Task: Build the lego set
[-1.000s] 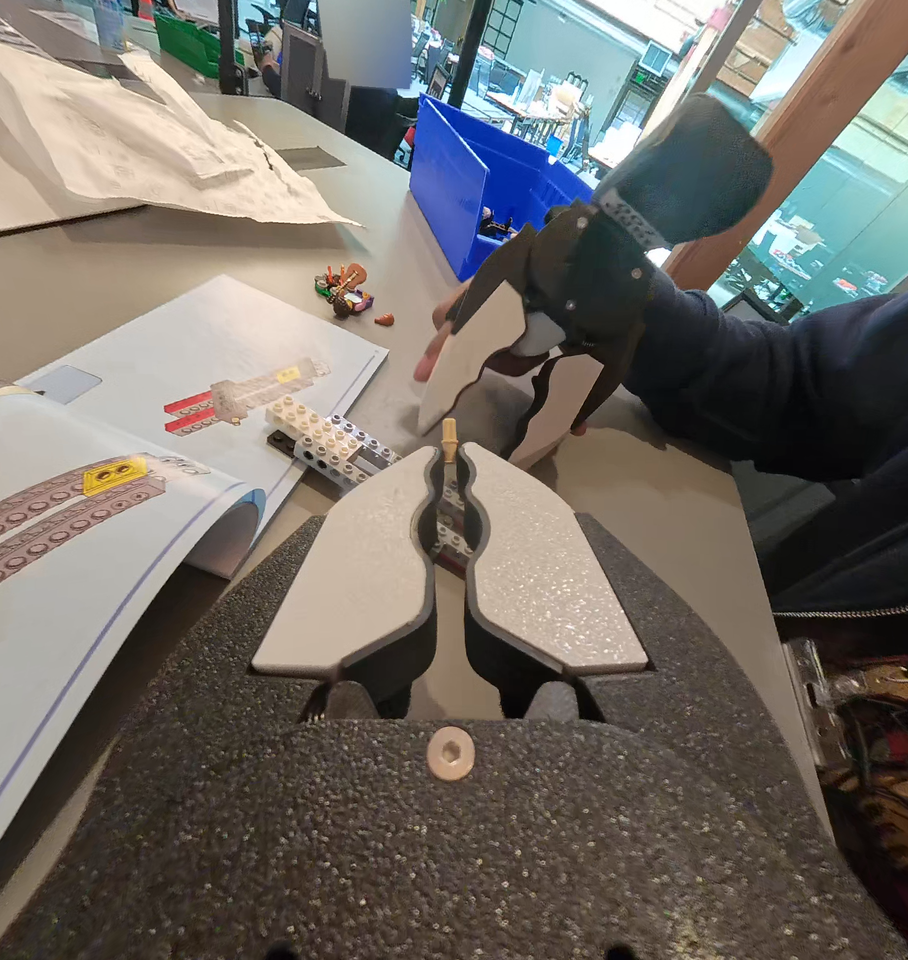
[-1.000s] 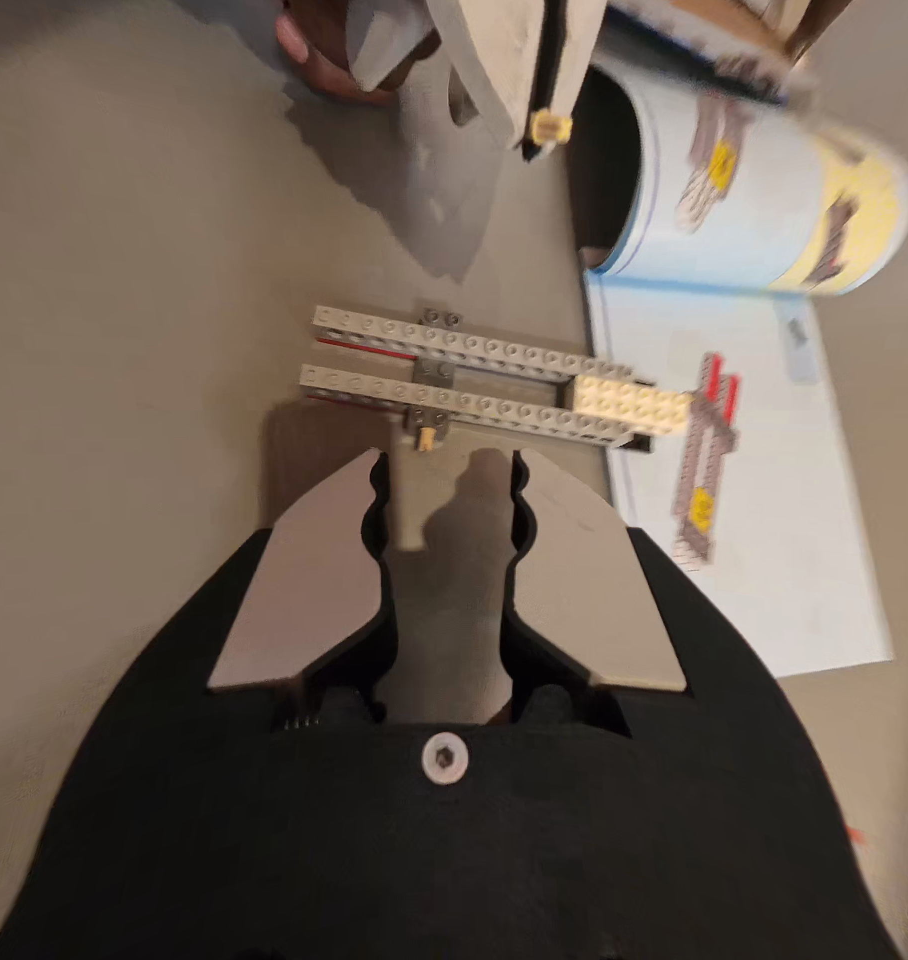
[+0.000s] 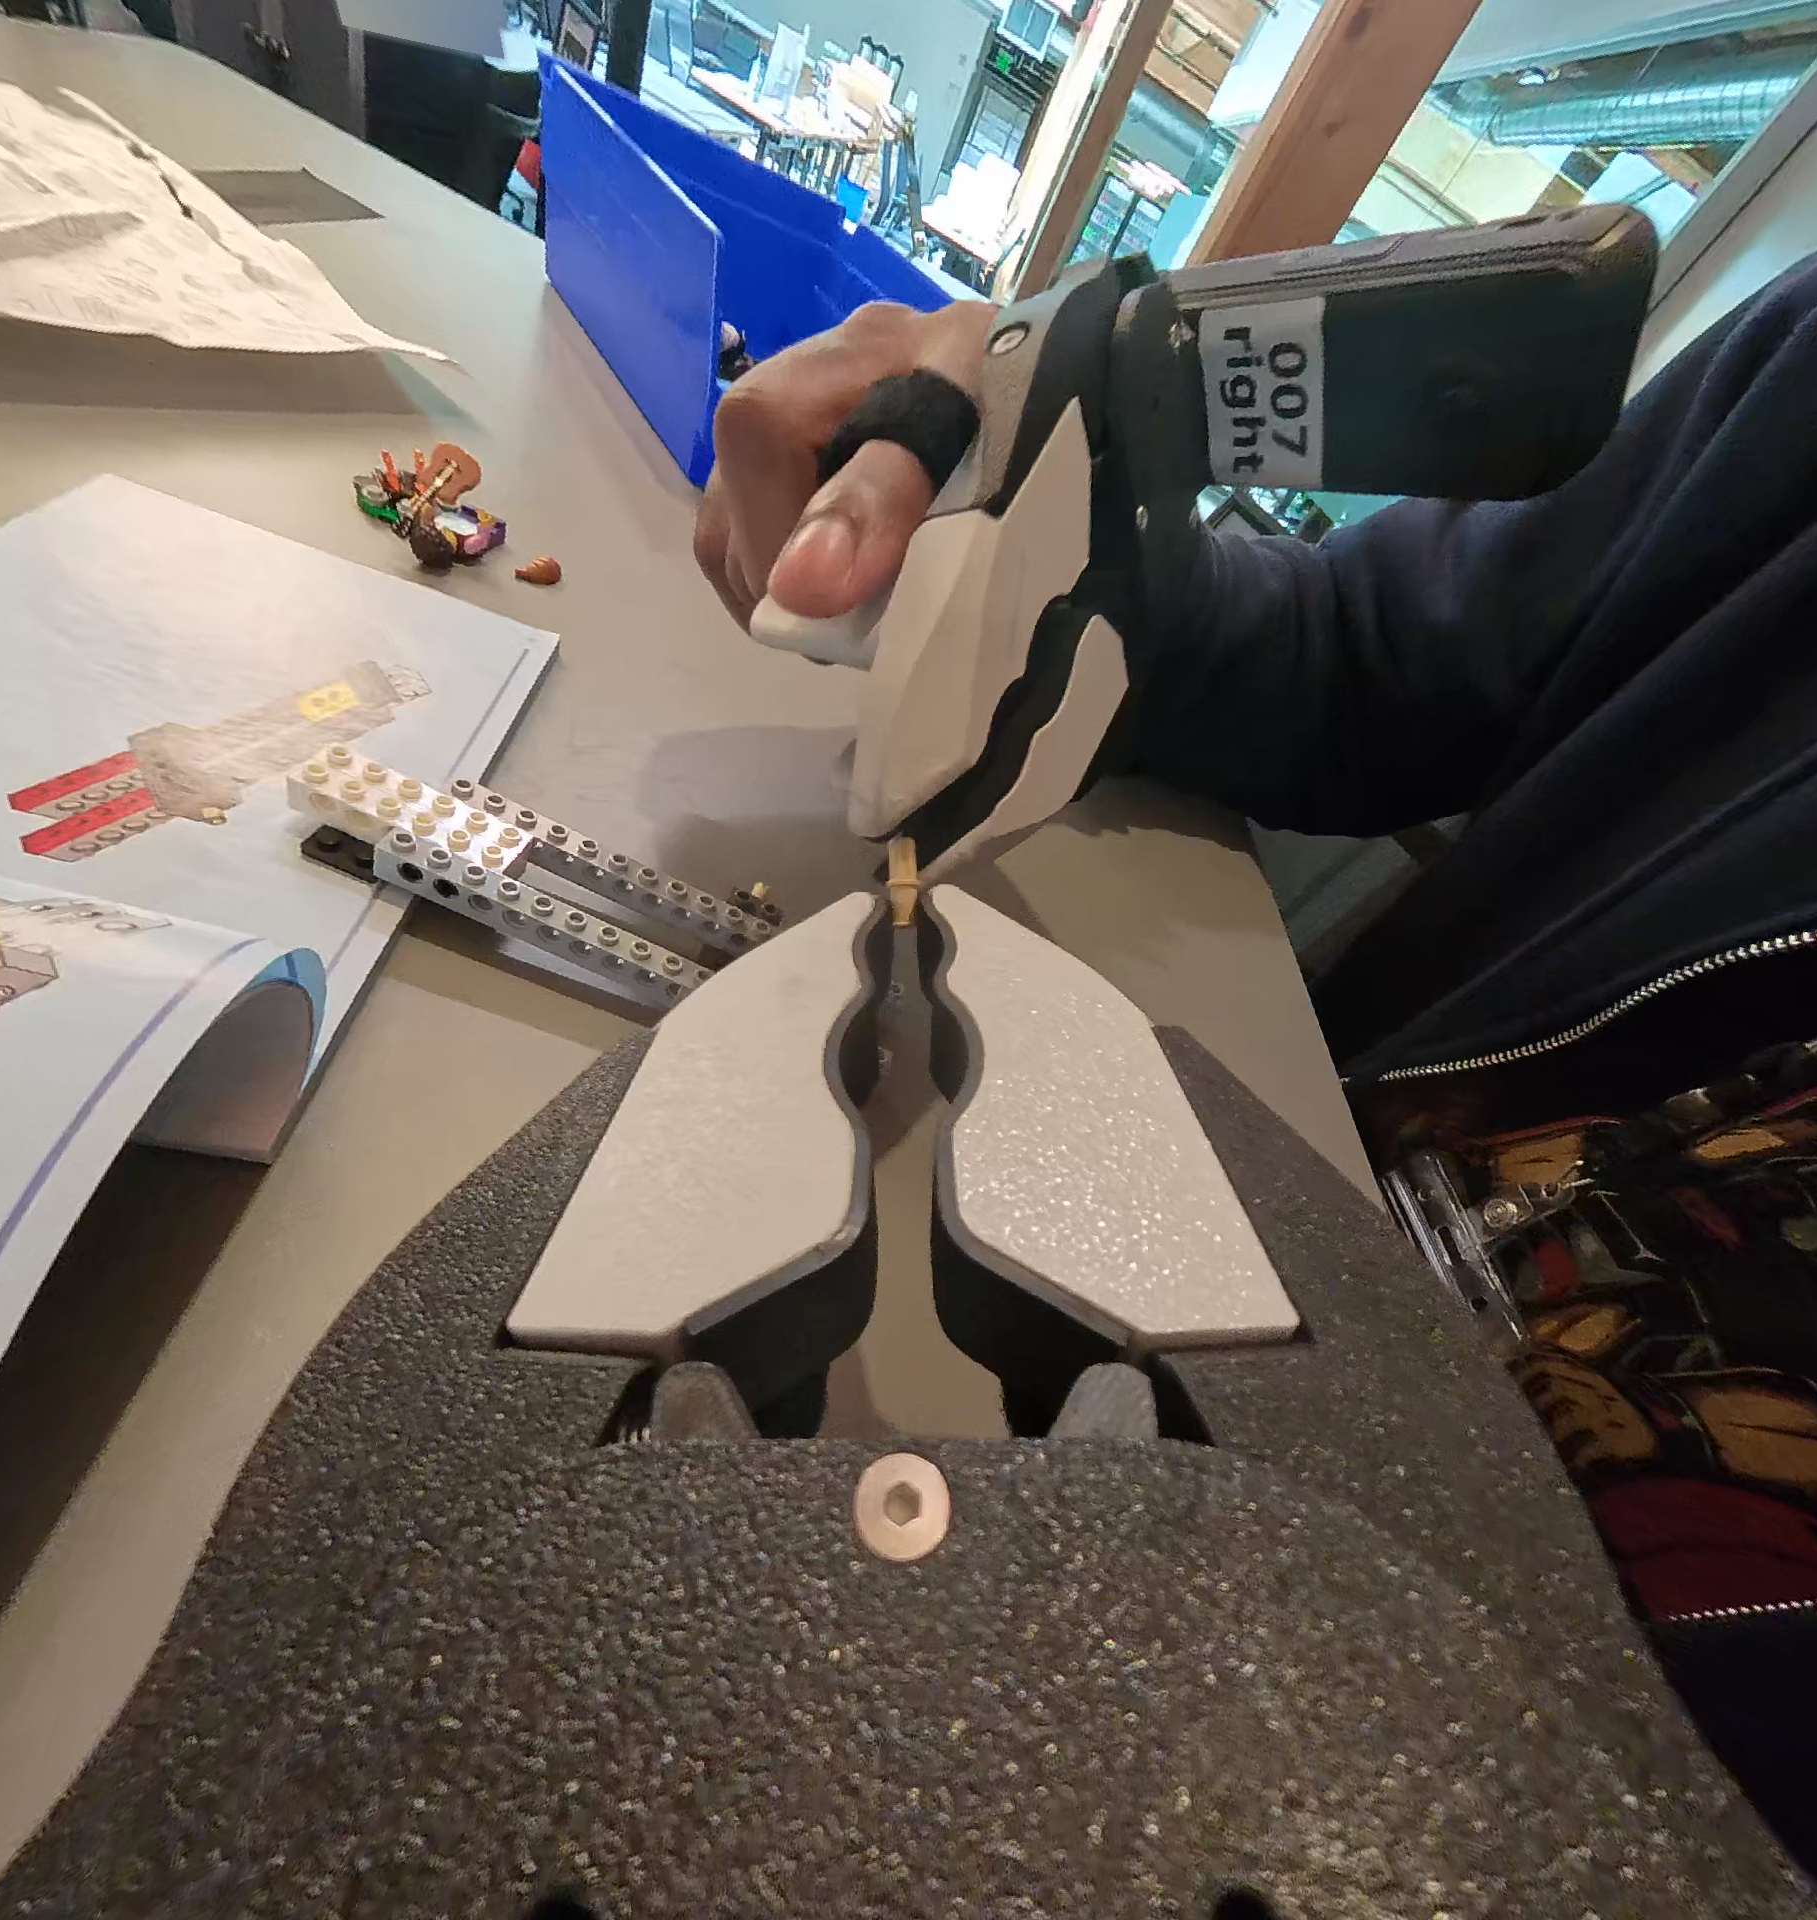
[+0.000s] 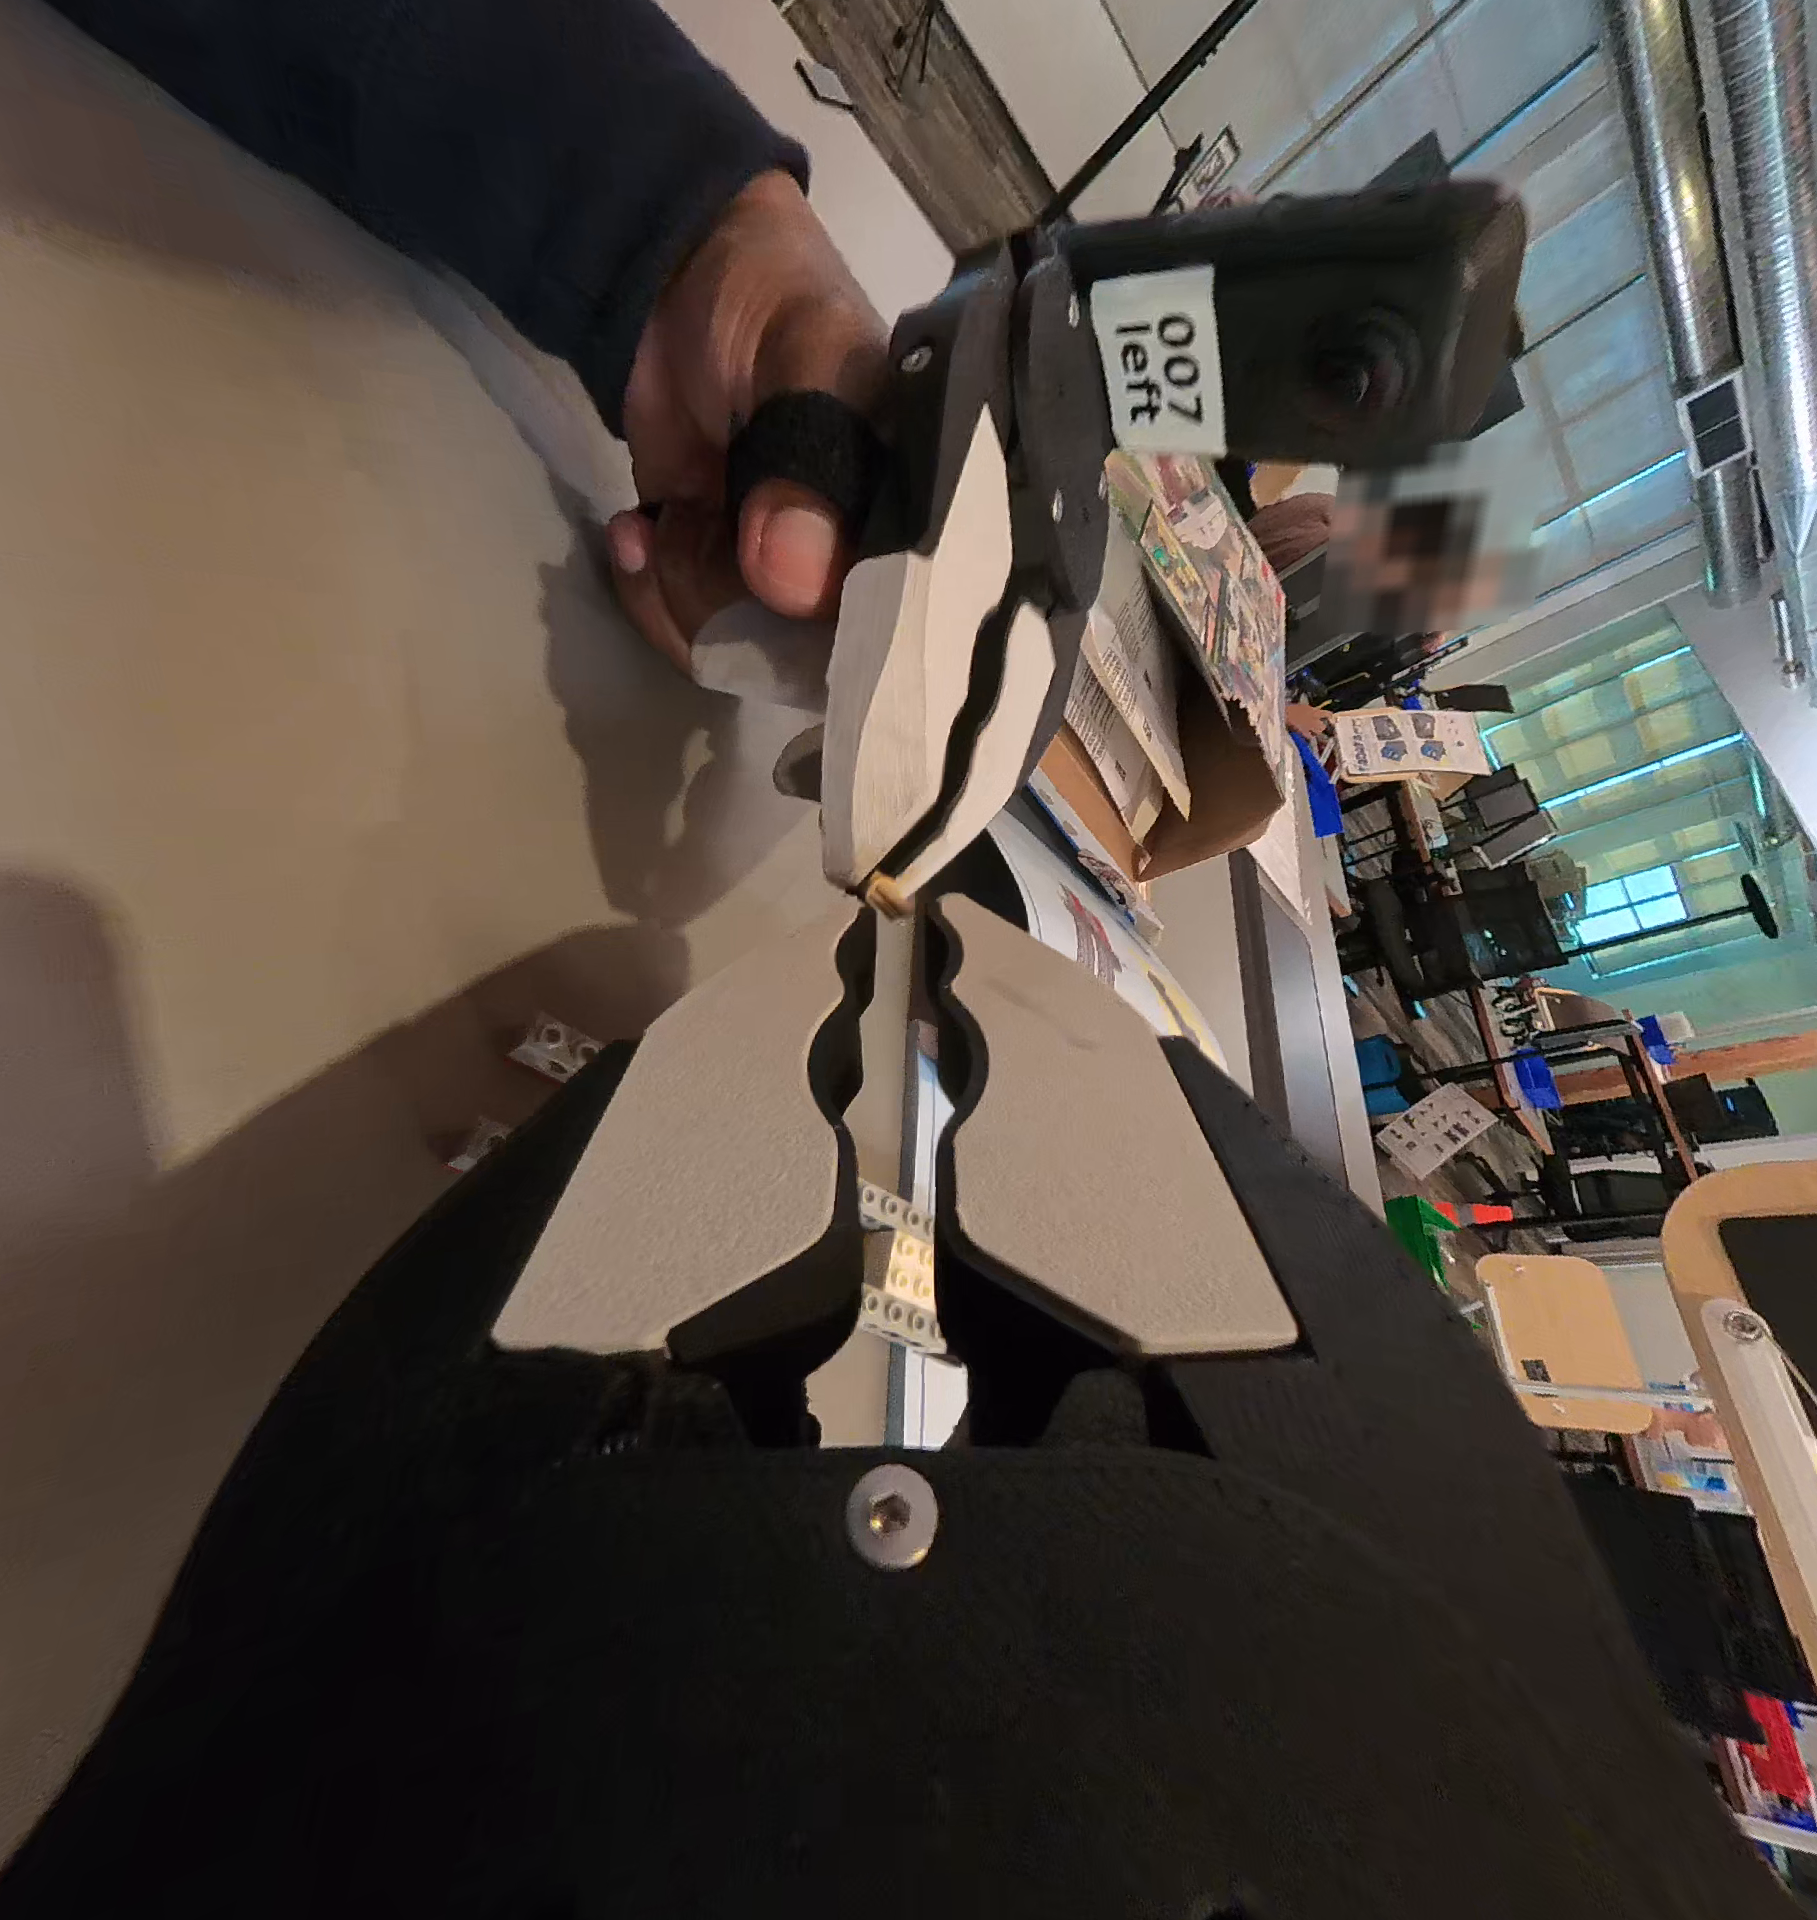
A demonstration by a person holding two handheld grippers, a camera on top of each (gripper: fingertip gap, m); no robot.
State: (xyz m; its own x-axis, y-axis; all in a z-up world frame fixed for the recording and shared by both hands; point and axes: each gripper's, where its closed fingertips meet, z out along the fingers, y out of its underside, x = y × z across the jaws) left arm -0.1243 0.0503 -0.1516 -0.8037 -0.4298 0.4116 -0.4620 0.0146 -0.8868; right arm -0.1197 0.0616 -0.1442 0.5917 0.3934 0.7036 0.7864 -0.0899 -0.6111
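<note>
The right gripper (image 3: 909, 836) has swung in and narrowed onto the tan peg (image 3: 902, 885) pinched by the left gripper (image 3: 904, 914), seemingly for a handover.

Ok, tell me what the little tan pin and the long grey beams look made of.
Tan pin: looks like moulded plastic, smooth and matte, with a crisp raised collar round its middle. Grey beams: apparently hard plastic too, slightly glossy, with uniform round studs and side holes typical of toy building bricks. Neither shows metal shine.
</note>
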